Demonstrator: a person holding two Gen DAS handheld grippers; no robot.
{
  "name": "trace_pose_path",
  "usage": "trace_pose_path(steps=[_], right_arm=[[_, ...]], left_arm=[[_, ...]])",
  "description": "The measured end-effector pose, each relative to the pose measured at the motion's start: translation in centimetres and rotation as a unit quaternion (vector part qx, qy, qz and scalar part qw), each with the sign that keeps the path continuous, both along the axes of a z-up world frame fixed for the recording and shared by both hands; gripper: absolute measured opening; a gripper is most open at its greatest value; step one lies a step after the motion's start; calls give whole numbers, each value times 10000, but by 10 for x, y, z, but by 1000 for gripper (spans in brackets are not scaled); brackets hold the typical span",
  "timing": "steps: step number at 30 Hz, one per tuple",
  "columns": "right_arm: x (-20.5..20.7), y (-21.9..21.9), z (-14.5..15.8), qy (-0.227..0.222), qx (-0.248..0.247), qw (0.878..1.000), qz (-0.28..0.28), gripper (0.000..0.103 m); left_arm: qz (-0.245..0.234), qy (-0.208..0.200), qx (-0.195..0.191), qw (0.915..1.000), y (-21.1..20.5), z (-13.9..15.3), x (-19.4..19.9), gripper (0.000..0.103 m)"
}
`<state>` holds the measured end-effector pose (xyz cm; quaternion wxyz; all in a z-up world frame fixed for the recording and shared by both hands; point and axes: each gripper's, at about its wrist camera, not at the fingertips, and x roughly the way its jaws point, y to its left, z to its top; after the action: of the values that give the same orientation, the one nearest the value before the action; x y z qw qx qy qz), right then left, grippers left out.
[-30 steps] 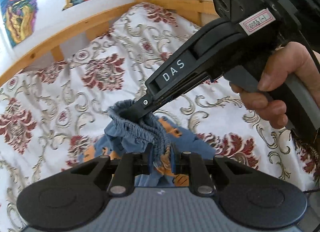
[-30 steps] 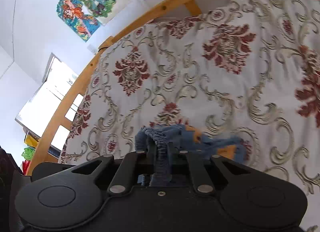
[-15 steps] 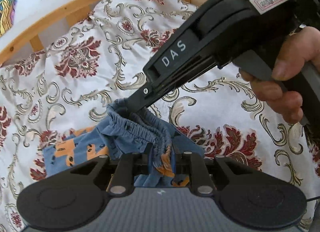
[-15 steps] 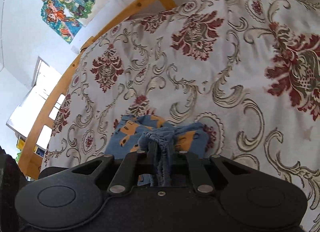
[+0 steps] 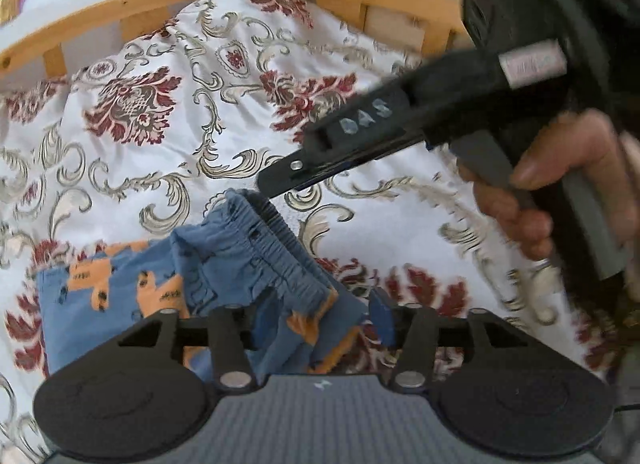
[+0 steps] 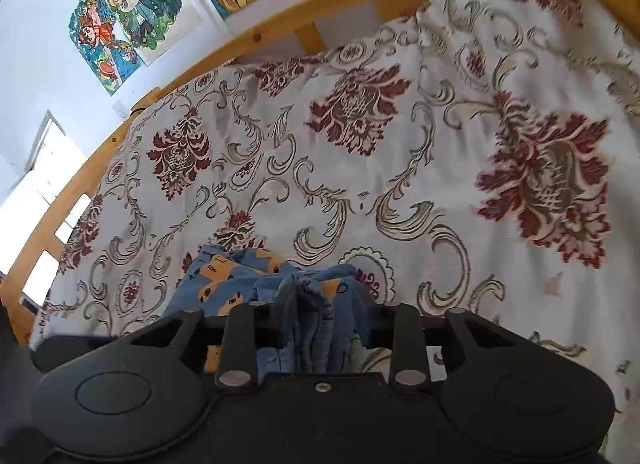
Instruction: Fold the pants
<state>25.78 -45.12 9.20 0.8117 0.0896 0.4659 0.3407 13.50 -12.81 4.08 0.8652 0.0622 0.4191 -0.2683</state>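
Observation:
Small blue pants (image 5: 132, 284) with orange print lie on the floral bedspread (image 5: 160, 132). Their gathered elastic waistband (image 5: 276, 248) runs between the two grippers. My left gripper (image 5: 316, 324) is open, with the waistband end and fabric lying loose between its spread jaws. My right gripper (image 6: 308, 328) is open too, its jaws wide apart with the bunched waistband (image 6: 308, 304) lying between them. In the left wrist view the right gripper (image 5: 276, 188) shows as a black tool in a hand, its tip just above the far waistband end.
A wooden bed rail (image 5: 120, 12) runs along the far side of the bed, also in the right wrist view (image 6: 280, 28). Colourful posters (image 6: 128, 16) hang on the wall, and a bright window (image 6: 44, 168) is at the left.
Both grippers lowered the pants onto the bed and opened, letting go of the waistband. The right gripper's tip has lifted off the cloth.

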Motion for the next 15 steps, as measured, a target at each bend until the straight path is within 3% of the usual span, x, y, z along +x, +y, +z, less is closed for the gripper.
trace_pose_path(steps=[4, 8, 12, 14, 15], right_arm=[[-29, 3, 6, -295, -109, 9994, -112, 55], [-63, 21, 4, -579, -465, 9972, -62, 57], [-80, 39, -11, -686, -1000, 9924, -224, 52], [-82, 40, -20, -551, -985, 9930, -339, 37], [-82, 38, -22, -475, -927, 9938, -385, 36]], left_arm=[[506, 139, -282, 9982, 42, 14, -4, 66], [1322, -133, -18, 9911, 87, 23, 4, 78], [2052, -223, 267, 9781, 119, 16, 24, 80], [2327, -90, 425, 9716, 129, 5, 37, 79], [2414, -1, 429, 9695, 134, -1, 42, 77]])
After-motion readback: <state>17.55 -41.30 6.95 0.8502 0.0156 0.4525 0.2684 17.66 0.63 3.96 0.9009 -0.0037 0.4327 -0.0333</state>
